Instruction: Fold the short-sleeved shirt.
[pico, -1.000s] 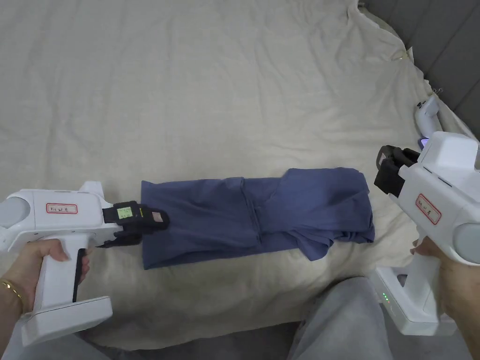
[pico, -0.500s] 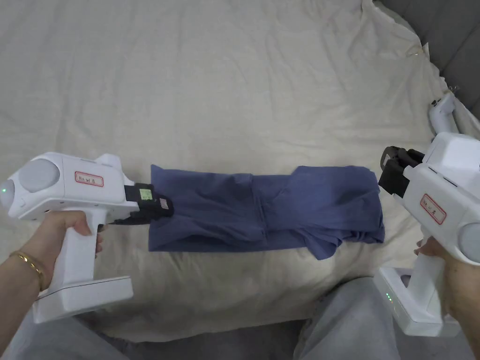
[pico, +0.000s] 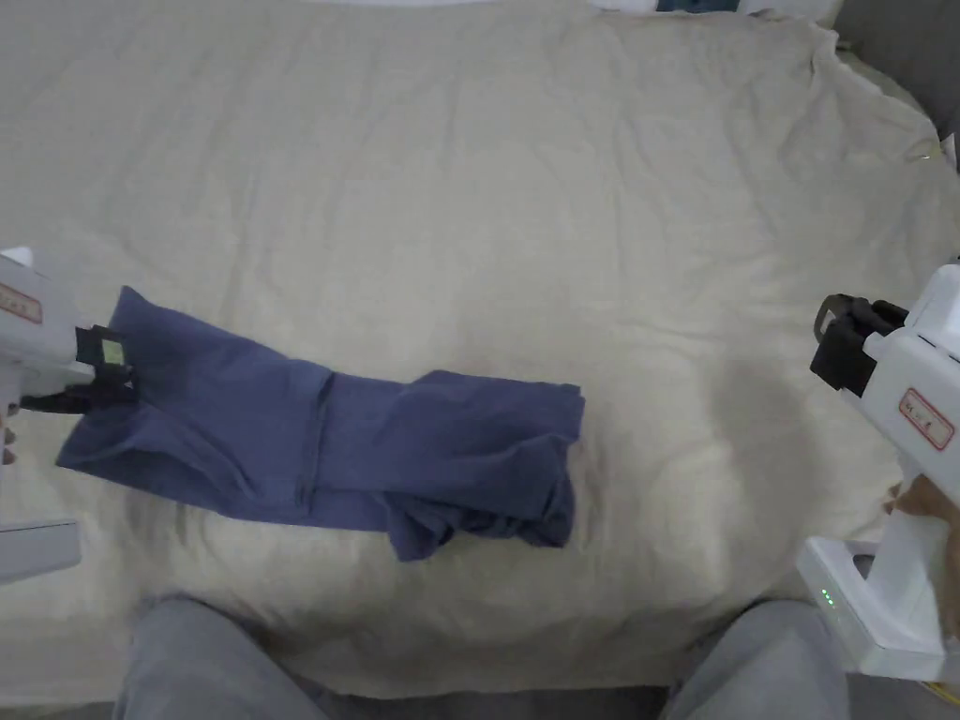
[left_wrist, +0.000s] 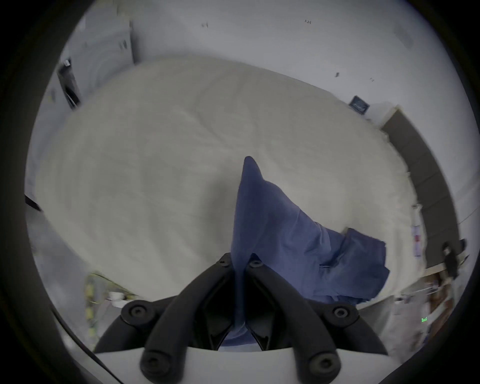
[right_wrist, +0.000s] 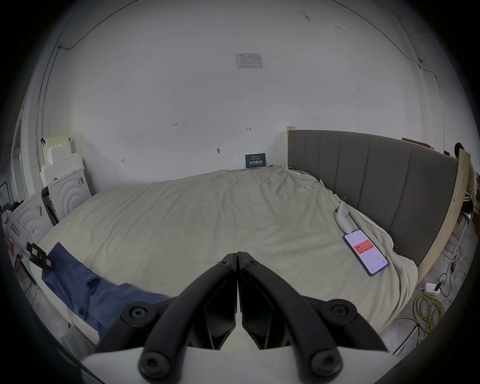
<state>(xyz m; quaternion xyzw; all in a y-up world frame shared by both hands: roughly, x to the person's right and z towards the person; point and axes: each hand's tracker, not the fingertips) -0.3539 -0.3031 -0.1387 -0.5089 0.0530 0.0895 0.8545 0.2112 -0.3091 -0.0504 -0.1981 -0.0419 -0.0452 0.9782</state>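
Dragging leftward since a moment ago: blue short-sleeved shirt (pico: 319, 450), lengthwise-folded, near-left on bed (pico: 487, 206), hem pinched in clamped left tool (left_wrist: 240, 262); right tool (right_wrist: 237, 256) closed, empty, far right; crosswise fold pending.

A blue short-sleeved shirt (pico: 319, 445), folded lengthwise into a long narrow band, lies stretched across the near edge of a cream bed sheet (pico: 487, 206). Its left end is lifted slightly off the sheet, while its right end is bunched and rumpled, with one sleeve sticking out toward the sheet's near edge.
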